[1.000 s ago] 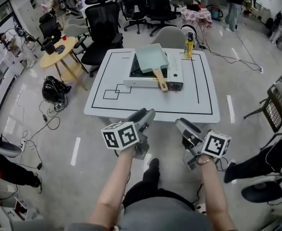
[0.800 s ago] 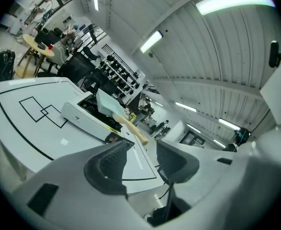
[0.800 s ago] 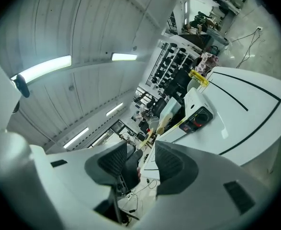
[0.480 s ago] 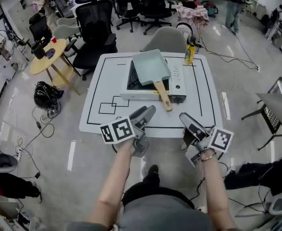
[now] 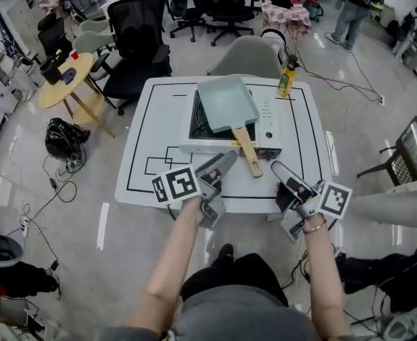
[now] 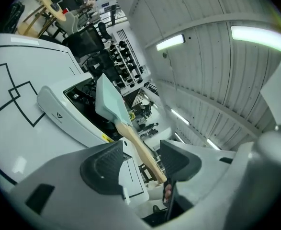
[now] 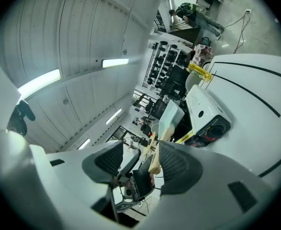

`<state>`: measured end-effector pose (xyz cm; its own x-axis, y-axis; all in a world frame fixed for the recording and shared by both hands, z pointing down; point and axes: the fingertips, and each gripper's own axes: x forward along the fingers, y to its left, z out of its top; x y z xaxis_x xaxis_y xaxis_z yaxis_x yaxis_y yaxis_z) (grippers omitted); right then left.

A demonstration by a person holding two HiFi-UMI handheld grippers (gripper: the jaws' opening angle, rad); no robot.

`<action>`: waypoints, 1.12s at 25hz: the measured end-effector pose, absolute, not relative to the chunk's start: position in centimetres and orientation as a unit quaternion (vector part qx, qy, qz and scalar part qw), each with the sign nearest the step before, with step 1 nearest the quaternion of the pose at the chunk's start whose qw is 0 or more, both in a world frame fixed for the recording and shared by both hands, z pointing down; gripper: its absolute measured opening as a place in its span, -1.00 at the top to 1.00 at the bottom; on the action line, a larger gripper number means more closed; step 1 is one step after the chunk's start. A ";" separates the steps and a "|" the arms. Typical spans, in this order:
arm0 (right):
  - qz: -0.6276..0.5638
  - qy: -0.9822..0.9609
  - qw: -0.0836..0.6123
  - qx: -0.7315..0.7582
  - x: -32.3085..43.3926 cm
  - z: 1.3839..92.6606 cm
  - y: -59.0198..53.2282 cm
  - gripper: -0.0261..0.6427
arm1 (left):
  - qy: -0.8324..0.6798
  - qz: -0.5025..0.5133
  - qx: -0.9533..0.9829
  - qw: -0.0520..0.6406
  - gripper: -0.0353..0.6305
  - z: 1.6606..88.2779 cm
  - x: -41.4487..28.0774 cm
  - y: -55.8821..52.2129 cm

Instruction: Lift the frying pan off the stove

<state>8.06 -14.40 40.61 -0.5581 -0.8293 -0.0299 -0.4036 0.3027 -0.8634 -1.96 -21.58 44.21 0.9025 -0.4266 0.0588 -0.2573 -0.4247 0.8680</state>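
A pale green square frying pan (image 5: 226, 102) sits on the white portable stove (image 5: 268, 123) in the middle of the white table (image 5: 151, 137). Its wooden handle (image 5: 248, 155) points toward me. Both grippers hover over the table's near edge. My left gripper (image 5: 224, 160) is just left of the handle's end, and my right gripper (image 5: 278, 168) is just right of it. Both sets of jaws are opening with nothing between them. In the left gripper view the pan (image 6: 108, 103) and handle (image 6: 136, 145) lie ahead of the gripper (image 6: 141, 160). The right gripper (image 7: 140, 163) sees the pan (image 7: 172, 114) beyond its pads.
A yellow bottle (image 5: 287, 77) stands at the table's far right corner. A grey chair (image 5: 248, 55) and black office chairs (image 5: 141, 30) stand behind the table. A round wooden table (image 5: 62, 80) is at the left. Someone's legs (image 5: 389, 206) reach in at the right.
I have come closer to the table. Both grippers have moved forward from over the floor to the table's near edge, beside the handle's end, and their jaws stand wider.
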 end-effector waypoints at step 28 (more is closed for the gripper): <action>-0.501 0.785 0.195 -0.309 8.1 43.6 -20.6 0.18 | -0.209 -0.088 0.773 0.593 0.20 47.5 1.3 -26.8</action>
<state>8.12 -20.58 43.56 -0.7334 -0.6798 0.0026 -0.2887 0.3081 -0.9065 1.33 -26.84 47.50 0.8967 -0.4283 0.1120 -0.2189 -0.2091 0.9531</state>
